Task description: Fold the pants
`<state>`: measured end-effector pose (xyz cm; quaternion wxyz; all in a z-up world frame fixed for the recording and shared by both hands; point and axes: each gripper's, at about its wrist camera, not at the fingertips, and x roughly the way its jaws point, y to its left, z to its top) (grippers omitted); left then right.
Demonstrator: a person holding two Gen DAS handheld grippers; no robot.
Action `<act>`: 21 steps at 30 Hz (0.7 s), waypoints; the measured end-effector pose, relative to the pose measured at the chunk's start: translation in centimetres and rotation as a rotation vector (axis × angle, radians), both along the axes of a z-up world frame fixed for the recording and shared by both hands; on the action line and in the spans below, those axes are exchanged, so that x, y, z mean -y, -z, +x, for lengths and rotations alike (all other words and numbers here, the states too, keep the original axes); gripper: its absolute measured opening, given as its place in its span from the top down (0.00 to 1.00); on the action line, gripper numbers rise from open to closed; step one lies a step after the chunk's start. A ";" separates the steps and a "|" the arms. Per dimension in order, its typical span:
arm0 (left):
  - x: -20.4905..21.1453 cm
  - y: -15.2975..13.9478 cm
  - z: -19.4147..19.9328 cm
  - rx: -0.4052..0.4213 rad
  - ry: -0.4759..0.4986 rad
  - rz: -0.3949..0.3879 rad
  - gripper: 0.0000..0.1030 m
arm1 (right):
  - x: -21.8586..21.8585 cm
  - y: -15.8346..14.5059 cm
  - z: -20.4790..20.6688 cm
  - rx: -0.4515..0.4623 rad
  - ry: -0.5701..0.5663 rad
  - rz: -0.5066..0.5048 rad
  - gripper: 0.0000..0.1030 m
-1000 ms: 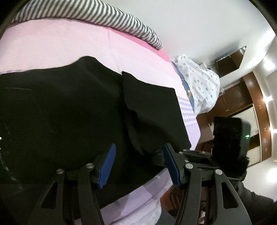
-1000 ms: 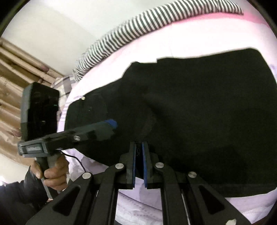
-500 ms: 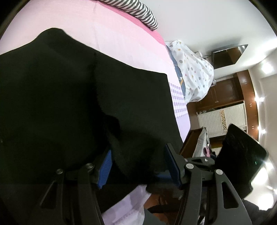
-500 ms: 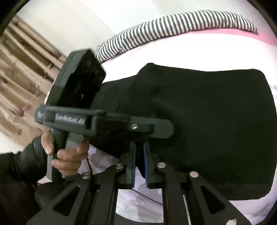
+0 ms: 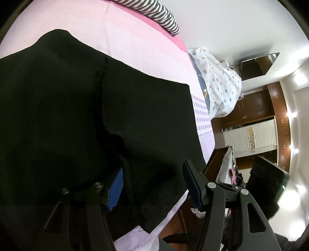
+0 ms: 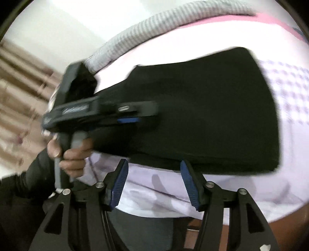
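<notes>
Black pants (image 6: 202, 108) lie just ahead of the opening, empty right gripper (image 6: 154, 181); left gripper (image 5: 152, 185) straddles a fold, unclenched.

A bed covered in a pale pink sheet (image 5: 123, 32) filled most of the room, with a black-and-white striped bolster pillow (image 5: 160, 15) along its far edge against a plain white wall (image 5: 222, 25). A white quilt dotted with coloured shapes (image 5: 220, 86) lay beside it. Dark brown wooden cabinets (image 5: 256, 104) stood beyond, under bright ceiling lights (image 5: 299, 79). Beige patterned curtains (image 6: 21, 92) hung opposite.
</notes>
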<state>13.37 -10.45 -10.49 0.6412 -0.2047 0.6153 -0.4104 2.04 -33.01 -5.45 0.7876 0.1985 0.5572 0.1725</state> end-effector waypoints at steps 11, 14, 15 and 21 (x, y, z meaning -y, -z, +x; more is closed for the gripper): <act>0.5 -2.3 -1.8 0.156 0.026 0.035 0.92 | 6.8 1.4 -1.1 -0.073 0.262 0.091 0.47; 0.4 -2.9 -2.1 0.187 0.026 0.041 0.95 | 6.8 1.7 -0.7 -0.081 0.267 0.092 0.47; 0.4 -2.9 -2.1 0.183 0.026 0.037 0.95 | 6.7 1.8 -0.6 -0.082 0.265 0.093 0.47; -1.0 -2.9 -1.7 0.170 -0.002 0.104 0.96 | 5.9 1.4 -0.2 -0.081 0.236 0.123 0.47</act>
